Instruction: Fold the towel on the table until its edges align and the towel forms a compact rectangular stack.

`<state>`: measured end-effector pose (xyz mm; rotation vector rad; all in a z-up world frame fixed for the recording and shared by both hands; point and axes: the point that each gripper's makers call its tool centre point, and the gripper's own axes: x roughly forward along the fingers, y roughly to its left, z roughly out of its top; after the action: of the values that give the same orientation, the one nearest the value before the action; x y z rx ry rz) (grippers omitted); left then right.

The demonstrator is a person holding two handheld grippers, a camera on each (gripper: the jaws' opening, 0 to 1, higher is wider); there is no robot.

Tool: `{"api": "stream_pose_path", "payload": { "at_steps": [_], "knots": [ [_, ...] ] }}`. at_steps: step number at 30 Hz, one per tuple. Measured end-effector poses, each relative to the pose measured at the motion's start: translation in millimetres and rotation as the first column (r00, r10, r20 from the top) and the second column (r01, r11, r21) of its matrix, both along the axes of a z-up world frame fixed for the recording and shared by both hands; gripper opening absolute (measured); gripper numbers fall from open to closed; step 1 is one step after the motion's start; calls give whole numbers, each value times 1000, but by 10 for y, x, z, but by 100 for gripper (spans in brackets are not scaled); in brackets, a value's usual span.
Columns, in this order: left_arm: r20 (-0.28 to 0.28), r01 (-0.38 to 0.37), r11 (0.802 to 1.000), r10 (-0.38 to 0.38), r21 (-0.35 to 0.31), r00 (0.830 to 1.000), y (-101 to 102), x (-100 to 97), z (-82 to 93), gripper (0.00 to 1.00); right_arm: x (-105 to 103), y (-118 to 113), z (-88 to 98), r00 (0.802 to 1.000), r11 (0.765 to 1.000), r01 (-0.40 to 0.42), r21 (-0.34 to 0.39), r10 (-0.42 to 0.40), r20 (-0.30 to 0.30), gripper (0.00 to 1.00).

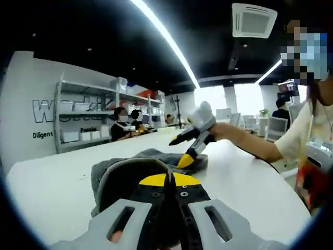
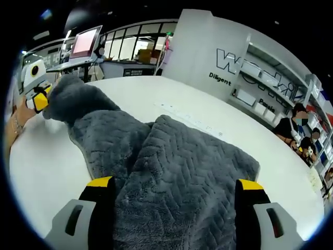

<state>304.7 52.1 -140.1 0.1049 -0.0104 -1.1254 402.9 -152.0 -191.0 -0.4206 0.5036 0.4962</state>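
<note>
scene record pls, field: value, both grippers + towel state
towel: grey, plush, herringbone weave, bunched on the white table, not yet a neat rectangle
left gripper: jaws closed on a towel fold; in the right gripper view it holds the far towel corner raised
right gripper: jaws open, straddling the near towel edge; in the left gripper view it points down at the towel
background: shelving by a lettered wall, seated people, ceiling light strip
</note>
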Motion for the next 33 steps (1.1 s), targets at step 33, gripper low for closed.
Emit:
{"api": "stream_pose_path", "payload": {
  "at_steps": [33],
  "knots": [
    [-179, 279, 894, -228, 351, 957, -407, -535, -883, 2, -26, -45, -79, 1000, 999, -2, -40, 1, -24, 97]
  ]
}}
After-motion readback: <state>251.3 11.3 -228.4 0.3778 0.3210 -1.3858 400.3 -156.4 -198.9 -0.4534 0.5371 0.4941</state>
